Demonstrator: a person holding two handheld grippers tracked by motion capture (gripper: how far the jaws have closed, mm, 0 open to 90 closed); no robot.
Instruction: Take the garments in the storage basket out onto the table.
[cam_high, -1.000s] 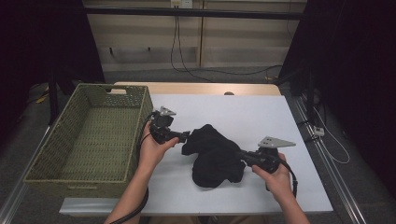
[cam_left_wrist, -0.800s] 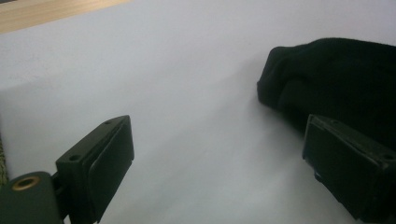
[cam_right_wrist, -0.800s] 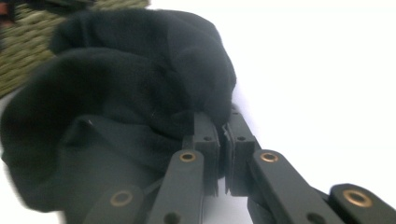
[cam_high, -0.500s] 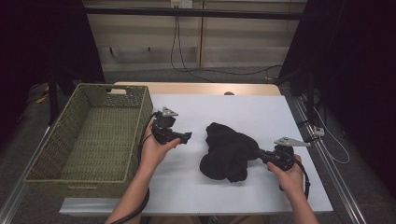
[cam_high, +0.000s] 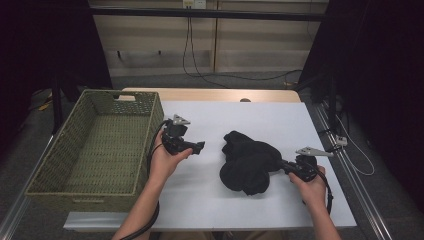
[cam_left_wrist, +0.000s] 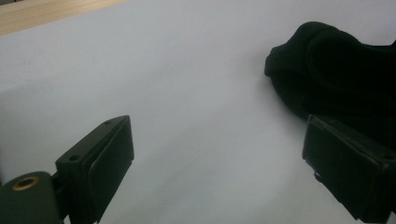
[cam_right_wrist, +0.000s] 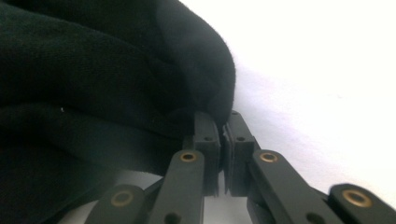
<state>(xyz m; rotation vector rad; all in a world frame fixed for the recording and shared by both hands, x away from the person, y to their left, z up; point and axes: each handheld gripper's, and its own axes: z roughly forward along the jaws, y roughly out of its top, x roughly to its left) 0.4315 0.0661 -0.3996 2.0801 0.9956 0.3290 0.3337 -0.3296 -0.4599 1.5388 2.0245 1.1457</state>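
A crumpled black cloth (cam_high: 248, 162) lies on the white table (cam_high: 260, 117), right of centre. My right gripper (cam_high: 281, 166) is shut on the cloth's right edge; in the right gripper view its jaws pinch a fold of the black cloth (cam_right_wrist: 93, 79) at my right gripper (cam_right_wrist: 223, 128). My left gripper (cam_high: 199, 147) hovers left of the cloth, apart from it, open with nothing between its fingers. In the left gripper view my left gripper (cam_left_wrist: 219, 168) stands wide over bare table, the black cloth (cam_left_wrist: 341, 74) at upper right.
A green woven basket (cam_high: 45, 165) stands on the table's left side, with nothing showing inside. A wooden strip (cam_high: 215, 95) runs along the table's far edge. Metal rails flank the table, and cables hang on the back wall.
My right gripper has dragged the black cloth to the right, away from the left gripper. The left gripper, which was at the cloth's left edge, has let it go and stayed in place.
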